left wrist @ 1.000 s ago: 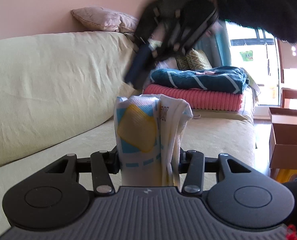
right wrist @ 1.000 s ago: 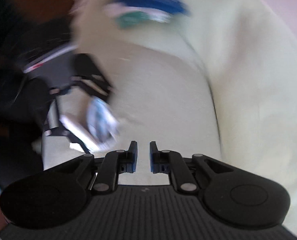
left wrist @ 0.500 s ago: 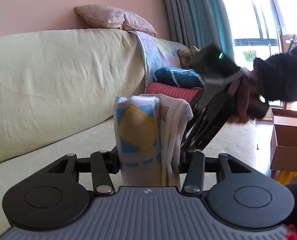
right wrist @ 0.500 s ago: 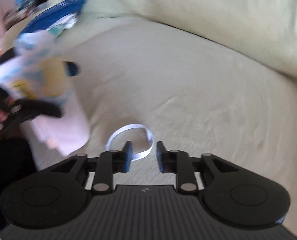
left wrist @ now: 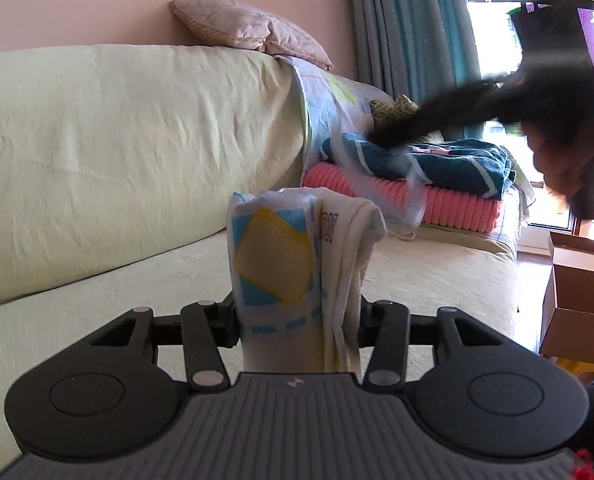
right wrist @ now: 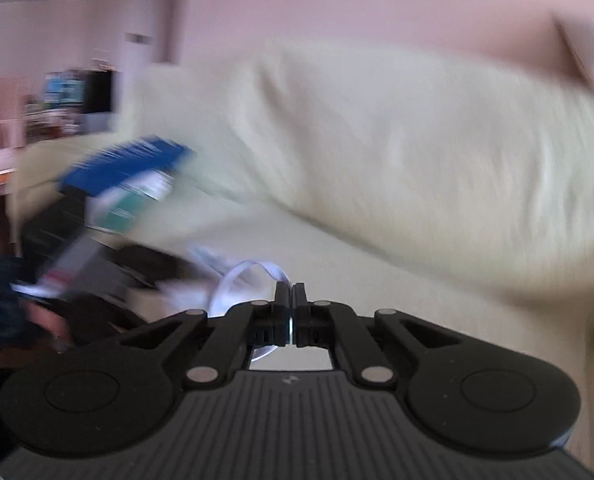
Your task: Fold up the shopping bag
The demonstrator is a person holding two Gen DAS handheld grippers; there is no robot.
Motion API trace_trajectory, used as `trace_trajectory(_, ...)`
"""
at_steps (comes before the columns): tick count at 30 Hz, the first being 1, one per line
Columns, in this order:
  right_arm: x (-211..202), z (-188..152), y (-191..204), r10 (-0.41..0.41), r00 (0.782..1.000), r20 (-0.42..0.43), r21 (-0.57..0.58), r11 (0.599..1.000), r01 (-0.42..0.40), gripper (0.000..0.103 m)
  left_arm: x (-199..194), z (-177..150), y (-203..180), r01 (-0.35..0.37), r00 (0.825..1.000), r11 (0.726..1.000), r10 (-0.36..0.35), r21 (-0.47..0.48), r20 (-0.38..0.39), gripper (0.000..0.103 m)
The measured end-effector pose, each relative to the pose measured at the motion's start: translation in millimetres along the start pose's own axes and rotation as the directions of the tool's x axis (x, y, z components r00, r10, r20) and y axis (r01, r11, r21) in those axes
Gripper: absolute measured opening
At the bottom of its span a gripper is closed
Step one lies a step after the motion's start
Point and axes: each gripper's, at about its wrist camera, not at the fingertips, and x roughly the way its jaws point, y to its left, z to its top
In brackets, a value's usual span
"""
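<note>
Swinging across the sofa (left wrist: 117, 152), the right gripper (right wrist: 290, 298) had clamped its jaws on the bag's white strap (right wrist: 233, 280). Meanwhile the left gripper (left wrist: 297, 320) stayed clenched around the rolled shopping bag (left wrist: 289, 264), apparently ready for tying off.

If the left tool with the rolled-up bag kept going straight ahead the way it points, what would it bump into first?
Probably the sofa seat. The left tool, gripping the bag, points slightly downward over the cushion, with the stack of folded blankets farther along. Depth is hard to judge, so it might reach the blankets instead.
</note>
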Motion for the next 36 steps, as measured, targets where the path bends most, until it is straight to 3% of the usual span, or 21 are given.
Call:
trace_trajectory(2, 0, 13, 24, 0.034, 0.999, 0.013, -0.127, 0.991, -0.032, 0.0, 1, 0, 0, -0.002, 1.0, 1.0, 0.002, -0.002, 0.001, 0.053)
trace_trajectory(5, 16, 13, 40, 0.023, 0.999, -0.027, -0.258, 0.966, -0.03, 0.0, 0, -1, 1, -0.002, 1.0, 1.0, 0.002, -0.011, 0.005, 0.053)
trace_trajectory(7, 32, 8, 48, -0.049, 0.997, -0.067, -0.376, 0.927, 0.021, 0.0, -1, -2, 1, 0.0, 1.0, 1.0, 0.0, -0.016, 0.011, 0.053)
trace_trajectory(11, 39, 7, 53, -0.071, 0.994, -0.083, -0.461, 0.887, 0.025, 0.0, -1, -4, 2, 0.006, 1.0, 1.0, -0.006, -0.02, 0.019, 0.053)
trace_trajectory(17, 47, 9, 41, -0.071, 0.995, -0.074, -0.49, 0.871, 0.026, 0.0, -2, -7, 1, 0.017, 0.999, 1.0, -0.017, -0.015, 0.032, 0.053)
trace_trajectory(24, 58, 11, 23, 0.002, 0.992, -0.13, -0.481, 0.875, -0.065, 0.0, -4, -9, 1, 0.022, 0.999, 1.0, -0.021, -0.014, 0.045, 0.053)
trace_trajectory(36, 61, 19, 1, 0.074, 0.982, -0.175, -0.484, 0.862, -0.151, 0.0, 1, -9, -3, 0.023, 0.998, 1.0, -0.023, 0.011, 0.054, 0.053)
